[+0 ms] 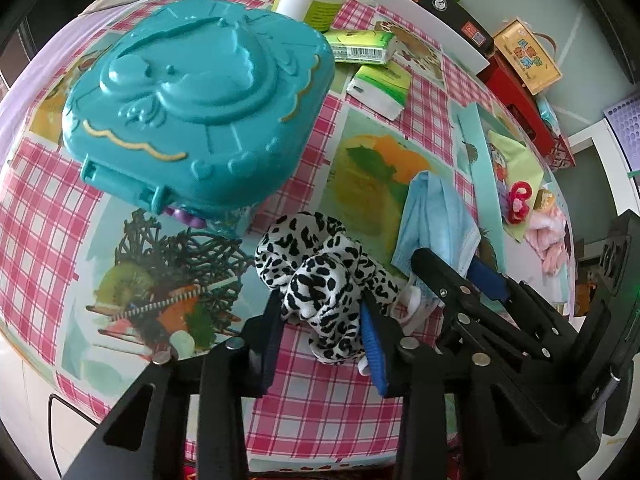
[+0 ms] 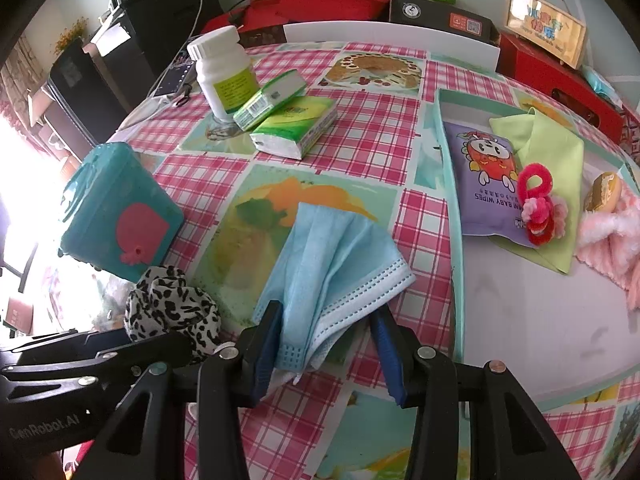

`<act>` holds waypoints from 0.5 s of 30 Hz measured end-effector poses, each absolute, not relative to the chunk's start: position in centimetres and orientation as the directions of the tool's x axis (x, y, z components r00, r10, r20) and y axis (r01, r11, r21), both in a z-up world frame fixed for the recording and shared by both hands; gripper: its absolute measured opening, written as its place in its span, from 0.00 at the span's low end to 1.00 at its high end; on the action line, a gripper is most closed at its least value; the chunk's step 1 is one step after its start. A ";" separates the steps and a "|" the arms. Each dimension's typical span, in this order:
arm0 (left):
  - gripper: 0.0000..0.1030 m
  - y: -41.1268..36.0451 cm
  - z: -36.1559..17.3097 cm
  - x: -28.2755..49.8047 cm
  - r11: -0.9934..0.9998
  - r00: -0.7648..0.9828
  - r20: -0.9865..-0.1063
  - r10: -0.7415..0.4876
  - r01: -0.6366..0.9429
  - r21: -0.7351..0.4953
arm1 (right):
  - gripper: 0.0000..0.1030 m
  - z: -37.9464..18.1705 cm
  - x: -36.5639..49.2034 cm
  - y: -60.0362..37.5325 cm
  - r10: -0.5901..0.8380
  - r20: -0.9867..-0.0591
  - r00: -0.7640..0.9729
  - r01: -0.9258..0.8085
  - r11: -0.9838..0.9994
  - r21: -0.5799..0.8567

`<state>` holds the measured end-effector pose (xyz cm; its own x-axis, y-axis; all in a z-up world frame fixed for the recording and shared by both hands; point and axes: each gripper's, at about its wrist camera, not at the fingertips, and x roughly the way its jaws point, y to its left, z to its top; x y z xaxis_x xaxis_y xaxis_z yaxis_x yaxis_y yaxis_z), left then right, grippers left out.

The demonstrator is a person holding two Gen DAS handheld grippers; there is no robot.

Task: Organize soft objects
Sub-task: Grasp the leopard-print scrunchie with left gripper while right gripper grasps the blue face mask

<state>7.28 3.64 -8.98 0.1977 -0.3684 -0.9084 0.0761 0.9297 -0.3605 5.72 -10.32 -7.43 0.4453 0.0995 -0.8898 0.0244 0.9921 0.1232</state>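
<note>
Left gripper (image 1: 322,316), pointing steeply down at the checked tablecloth (image 1: 320,400): its jaws stand partly closed, blue pads pressing both sides of the black-and-white spotted scrunchie (image 1: 320,280), which lies just before the teal plastic case (image 1: 196,108). Right gripper (image 2: 326,340): jaws about half open, straddling the near end of the blue face mask (image 2: 336,256); one pad touches the mask's edge, the other stands apart. The mask lies flat beside the tray (image 2: 456,240).

My worktop (image 2: 360,148) wears pink checked oilcloth; a blue face mask (image 2: 336,248) lies between my right tongs (image 2: 326,344), a leopard-print scrunchie (image 1: 320,276) between my left tongs (image 1: 320,332).
</note>
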 end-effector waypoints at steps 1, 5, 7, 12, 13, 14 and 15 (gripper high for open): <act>0.30 3.7 -9.0 7.3 0.928 0.197 -0.907 -0.372 0.076 -0.364 | 0.46 -7.4 5.7 -10.3 0.100 -0.890 0.445 0.024 0.992 0.124; 0.24 4.3 -8.8 7.1 0.922 0.203 -0.899 -0.387 0.072 -0.381 | 0.32 -7.4 5.5 -10.8 0.099 -0.886 0.453 0.045 0.990 0.134; 0.24 4.6 -8.7 7.0 0.921 0.207 -0.898 -0.389 0.070 -0.383 | 0.27 -7.4 5.5 -11.1 0.102 -0.885 0.454 0.055 0.988 0.142; 0.24 4.9 -8.4 6.8 0.922 0.215 -0.896 -0.387 0.072 -0.381 | 0.19 -7.3 5.6 -11.5 0.107 -0.882 0.459 0.070 0.985 0.156; 0.23 4.9 -8.3 6.7 0.922 0.217 -0.896 -0.387 0.071 -0.381 | 0.19 -7.3 5.6 -11.5 0.108 -0.881 0.460 0.070 0.985 0.158; 0.23 5.0 -8.3 6.7 0.922 0.218 -0.896 -0.388 0.071 -0.381 | 0.18 -7.3 5.6 -11.5 0.112 -0.880 0.461 0.069 0.985 0.161; 0.23 5.0 -8.2 6.6 0.922 0.219 -0.895 -0.388 0.071 -0.382 | 0.18 -7.2 5.5 -11.6 0.114 -0.879 0.462 0.068 0.984 0.164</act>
